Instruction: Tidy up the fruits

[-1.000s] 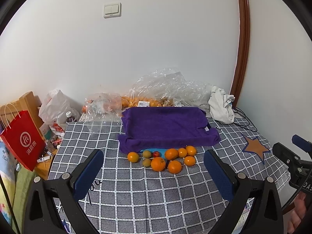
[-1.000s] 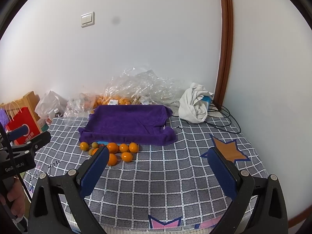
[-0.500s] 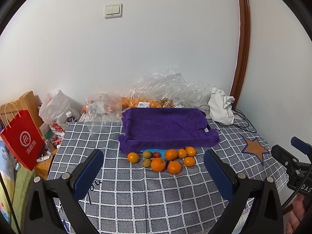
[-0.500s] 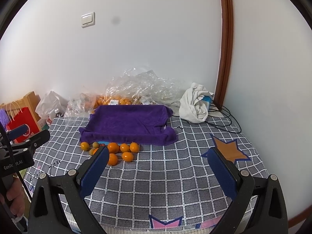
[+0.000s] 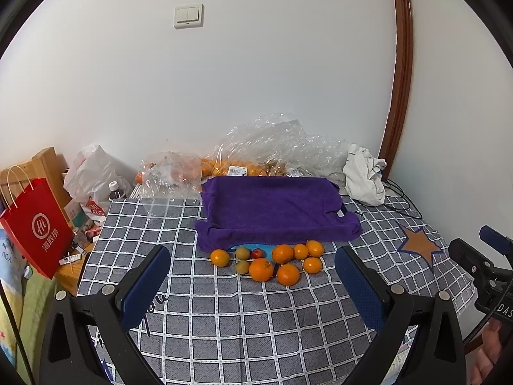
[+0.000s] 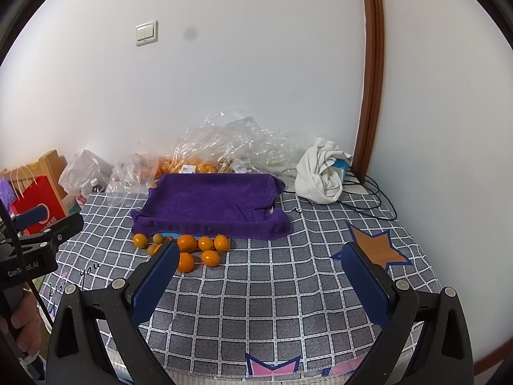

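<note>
White walls and a grey checked bedspread (image 5: 243,317) make the scene in which we hold our two tongs. Our left gripper (image 5: 253,276) is wide open and holds nothing, and our right gripper (image 6: 259,276) is also wide open and empty; both hover above the near part of the bedspread. Compared with one second ago almost nothing has changed: the views shifted only a little and no fruit has moved, so we judge that the organizing has not really begun. Straight ahead of the left gripper, between its fingers in the view, lies the fruit cluster (image 5: 272,261): oranges, two greenish fruits and one small red fruit. For the right gripper the same cluster (image 6: 189,250) is ahead to the left, partly behind its left finger. Just beyond the fruits is the purple towel (image 5: 272,208), seemingly over a tray, and further back are plastic bags (image 5: 272,147) and a white cloth (image 6: 320,173).
</note>
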Demonstrator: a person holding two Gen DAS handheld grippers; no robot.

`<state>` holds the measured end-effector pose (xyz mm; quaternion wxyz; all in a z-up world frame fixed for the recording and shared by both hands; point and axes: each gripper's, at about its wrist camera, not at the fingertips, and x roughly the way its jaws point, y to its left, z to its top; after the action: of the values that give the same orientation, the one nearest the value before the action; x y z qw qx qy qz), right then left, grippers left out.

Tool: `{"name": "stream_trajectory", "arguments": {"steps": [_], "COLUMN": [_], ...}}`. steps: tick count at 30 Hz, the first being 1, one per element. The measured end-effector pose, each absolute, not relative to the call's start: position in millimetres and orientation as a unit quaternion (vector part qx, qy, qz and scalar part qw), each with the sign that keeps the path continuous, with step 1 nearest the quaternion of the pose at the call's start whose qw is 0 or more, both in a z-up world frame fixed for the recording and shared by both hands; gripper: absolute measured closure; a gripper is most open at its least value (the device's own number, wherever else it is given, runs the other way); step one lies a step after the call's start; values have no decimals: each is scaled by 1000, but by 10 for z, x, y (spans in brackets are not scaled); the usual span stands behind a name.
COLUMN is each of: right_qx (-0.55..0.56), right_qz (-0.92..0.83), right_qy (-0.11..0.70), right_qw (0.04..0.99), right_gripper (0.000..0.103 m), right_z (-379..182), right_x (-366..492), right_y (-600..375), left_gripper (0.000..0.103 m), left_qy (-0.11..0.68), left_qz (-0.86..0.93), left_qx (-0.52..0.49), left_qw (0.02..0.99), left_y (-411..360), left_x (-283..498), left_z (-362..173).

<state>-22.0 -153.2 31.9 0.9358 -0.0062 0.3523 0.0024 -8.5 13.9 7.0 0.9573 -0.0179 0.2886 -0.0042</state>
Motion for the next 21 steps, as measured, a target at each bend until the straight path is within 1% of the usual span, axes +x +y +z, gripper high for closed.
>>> {"name": "stream_trajectory", "arguments": {"steps": [11, 16, 21], "right_qx": [3, 19, 27], "right_qz": [10, 15, 23], "right_qy": [361, 364, 370], "right_qw": [933, 931, 928], "right_gripper": [3, 3, 3], "right_z": [141, -25, -280], "right_x": [-144, -65, 38], "right_y": [-1552, -1592, -1620], "left_gripper": [0, 0, 0], "left_qy": [300, 310, 334], "left_qz": [-5, -4, 0], "left_qx": [-28, -32, -40], "left_qw": [954, 950, 942], "left_y": [191, 237, 286], "left_x": [24, 122, 281], "left_z": [-133, -304, -582]}}
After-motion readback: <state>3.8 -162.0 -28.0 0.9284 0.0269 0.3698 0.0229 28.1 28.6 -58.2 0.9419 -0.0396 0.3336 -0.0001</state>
